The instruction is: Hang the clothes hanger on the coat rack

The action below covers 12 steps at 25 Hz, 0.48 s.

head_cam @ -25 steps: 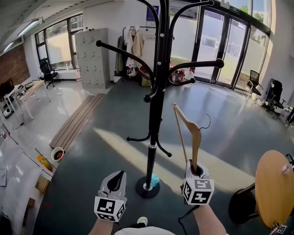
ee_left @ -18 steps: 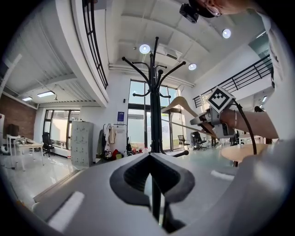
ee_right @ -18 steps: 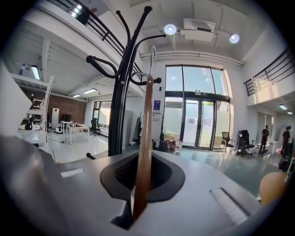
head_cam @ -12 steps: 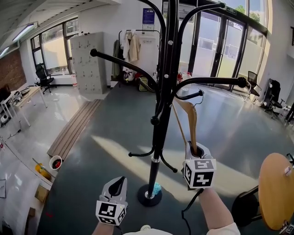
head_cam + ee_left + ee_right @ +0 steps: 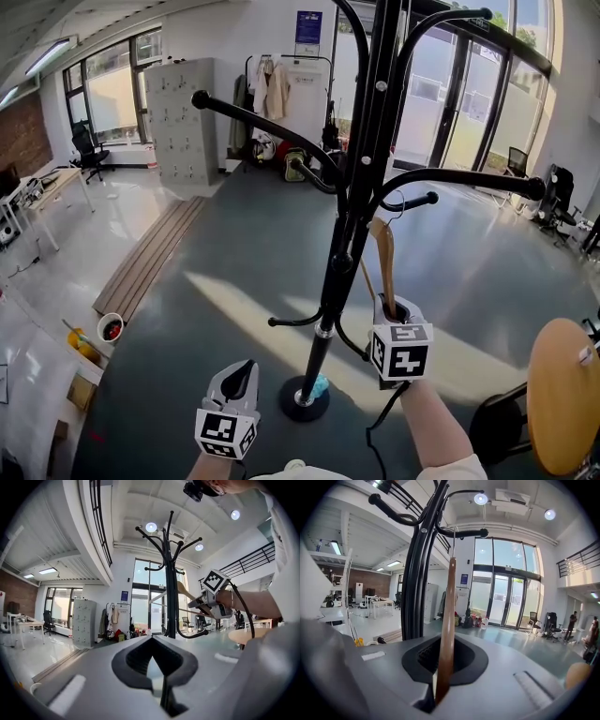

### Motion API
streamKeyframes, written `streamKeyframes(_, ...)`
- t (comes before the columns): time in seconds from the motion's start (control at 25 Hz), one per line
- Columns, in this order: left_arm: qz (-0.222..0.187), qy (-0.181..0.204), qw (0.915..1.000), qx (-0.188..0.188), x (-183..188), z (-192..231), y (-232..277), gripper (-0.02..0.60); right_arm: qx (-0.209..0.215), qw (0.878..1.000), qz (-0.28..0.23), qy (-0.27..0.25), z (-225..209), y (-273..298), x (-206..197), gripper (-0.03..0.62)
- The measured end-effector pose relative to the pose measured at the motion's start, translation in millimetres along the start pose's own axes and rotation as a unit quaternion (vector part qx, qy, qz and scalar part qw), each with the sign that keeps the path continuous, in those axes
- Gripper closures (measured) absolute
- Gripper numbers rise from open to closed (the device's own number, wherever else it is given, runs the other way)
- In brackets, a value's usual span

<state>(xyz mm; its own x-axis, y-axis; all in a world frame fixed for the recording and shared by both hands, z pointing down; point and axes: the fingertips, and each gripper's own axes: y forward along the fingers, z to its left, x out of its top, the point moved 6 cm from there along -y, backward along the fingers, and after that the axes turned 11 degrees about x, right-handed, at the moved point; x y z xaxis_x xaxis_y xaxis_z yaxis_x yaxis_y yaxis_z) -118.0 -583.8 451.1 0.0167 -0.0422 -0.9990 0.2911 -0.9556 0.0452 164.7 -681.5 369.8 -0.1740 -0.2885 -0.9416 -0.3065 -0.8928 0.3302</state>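
The black coat rack stands in front of me, its base on the grey floor. My right gripper is shut on the lower end of a wooden clothes hanger and holds it upright beside the pole. The hanger's wire hook is at a short knobbed arm of the rack; whether it rests on that arm I cannot tell. In the right gripper view the hanger rises from the right gripper to the arm. My left gripper hangs low, shut and empty, left of the base.
A round wooden table and a dark chair stand at my right. Grey lockers, a clothes rail and glass doors line the back. Wooden boards and a bowl lie on the floor to the left.
My right gripper has lifted the hanger up and in toward the rack, bringing the hook from open air to the short arm. The left gripper stays low.
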Motion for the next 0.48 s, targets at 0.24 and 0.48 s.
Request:
streamKeyframes(0.24, 0.003, -0.003, 1.0, 0.002, -7.3, 2.4, 1.9, 0.581, 0.003, 1.0, 0.004, 0.017, -0.2, 4.9, -12.5, 0.564)
streamKeyframes(0.48, -0.001, -0.003, 0.9999, 0.01, -8.7, 3.0, -7.6, 0.581, 0.008, 0.999, -0.005, 0.033, -0.1, 2.2, -19.4, 0.559)
